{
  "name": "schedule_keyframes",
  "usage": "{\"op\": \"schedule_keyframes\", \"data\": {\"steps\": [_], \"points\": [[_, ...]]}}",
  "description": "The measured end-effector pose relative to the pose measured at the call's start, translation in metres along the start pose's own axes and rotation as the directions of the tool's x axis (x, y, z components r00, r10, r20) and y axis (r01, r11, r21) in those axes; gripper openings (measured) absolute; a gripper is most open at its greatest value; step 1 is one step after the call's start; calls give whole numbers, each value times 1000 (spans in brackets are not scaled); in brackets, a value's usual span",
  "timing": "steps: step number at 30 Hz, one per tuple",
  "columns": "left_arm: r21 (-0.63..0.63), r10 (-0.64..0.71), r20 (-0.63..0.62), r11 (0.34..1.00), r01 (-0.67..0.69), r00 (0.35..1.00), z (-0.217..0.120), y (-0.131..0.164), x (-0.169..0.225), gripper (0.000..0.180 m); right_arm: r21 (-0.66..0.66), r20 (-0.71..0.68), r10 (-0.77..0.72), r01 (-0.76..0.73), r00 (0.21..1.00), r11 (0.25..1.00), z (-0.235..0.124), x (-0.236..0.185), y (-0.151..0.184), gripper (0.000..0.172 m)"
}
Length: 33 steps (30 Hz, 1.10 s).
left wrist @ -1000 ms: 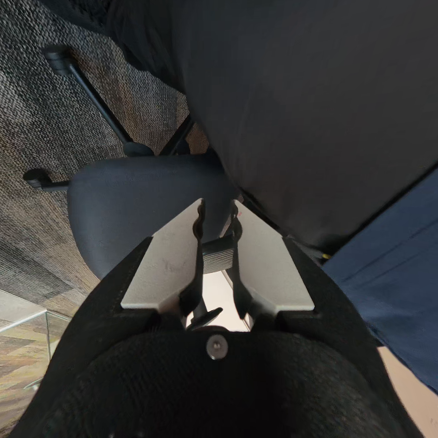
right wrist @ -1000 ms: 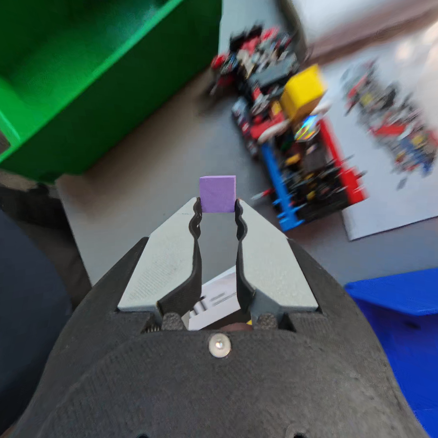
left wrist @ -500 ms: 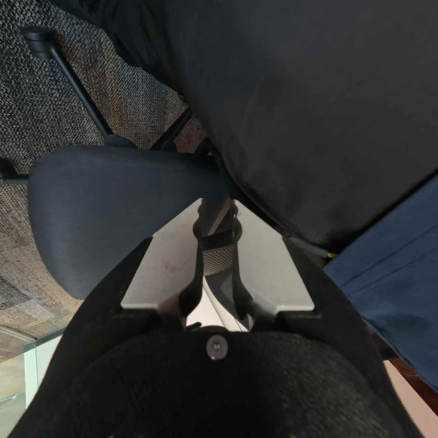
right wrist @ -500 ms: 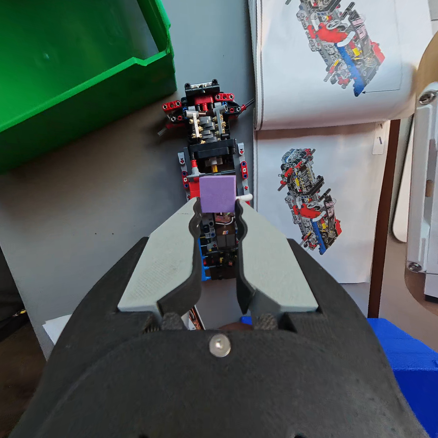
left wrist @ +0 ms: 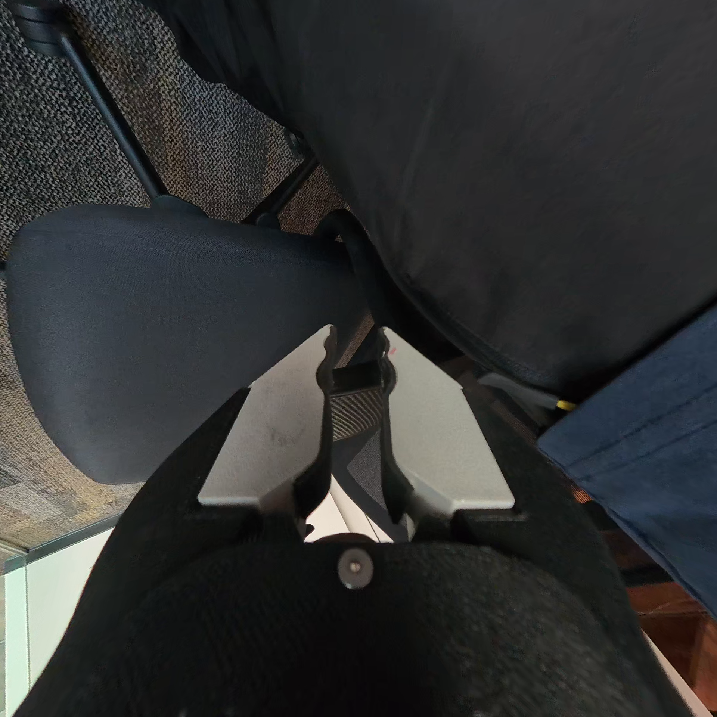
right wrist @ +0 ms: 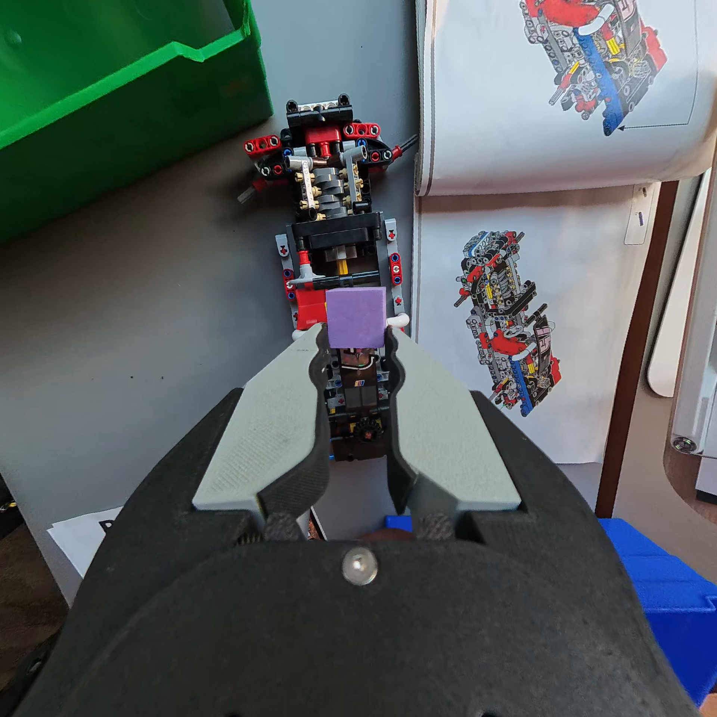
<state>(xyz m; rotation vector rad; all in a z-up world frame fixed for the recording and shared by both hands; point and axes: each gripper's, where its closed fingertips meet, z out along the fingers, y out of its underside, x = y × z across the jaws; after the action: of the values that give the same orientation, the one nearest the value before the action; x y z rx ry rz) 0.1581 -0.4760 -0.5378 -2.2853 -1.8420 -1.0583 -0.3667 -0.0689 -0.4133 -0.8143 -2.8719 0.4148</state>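
Between right tongs (right wrist: 356,337) — purple cube (right wrist: 355,316)

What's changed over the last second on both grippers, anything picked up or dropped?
Nothing picked up or dropped. The right gripper swung from over the grey table near the green bin to above the brick-built car frame, beside the instruction booklet, purple block still clamped at its tips. The left gripper drifted slightly over the chair, still gripping the small black piece.

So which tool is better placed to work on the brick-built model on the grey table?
Right tool: it holds a purple cube directly over the model. Left tool faces a chair.
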Motion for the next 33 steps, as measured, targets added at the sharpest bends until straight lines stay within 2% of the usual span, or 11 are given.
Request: {"op": "schedule_keyframes", "data": {"steps": [11,17,21,26,29,33], "points": [[5,21,0,1000,-21,1000,-2,-9,4,19,10,6,11,-11,1000,1000,-1,-2,5,26],[1,23,2,1000,-23,1000,-3,-10,2,19,23,7,40,-40,999,999,-1,-2,8,36],[-4,25,4,1000,-25,1000,-4,-9,2,19,37,3,47,-47,999,998,-3,-3,9,34],[0,29,9,1000,-29,1000,-7,-11,1,18,62,-24,71,-70,997,996,-21,-4,16,34],[4,23,4,1000,-23,1000,-7,-12,-1,18,129,-32,177,-172,984,977,-45,-9,36,34],[-31,32,0,999,-32,999,-2,-11,-1,19,167,-51,354,-342,934,925,-66,-29,98,34]]}}
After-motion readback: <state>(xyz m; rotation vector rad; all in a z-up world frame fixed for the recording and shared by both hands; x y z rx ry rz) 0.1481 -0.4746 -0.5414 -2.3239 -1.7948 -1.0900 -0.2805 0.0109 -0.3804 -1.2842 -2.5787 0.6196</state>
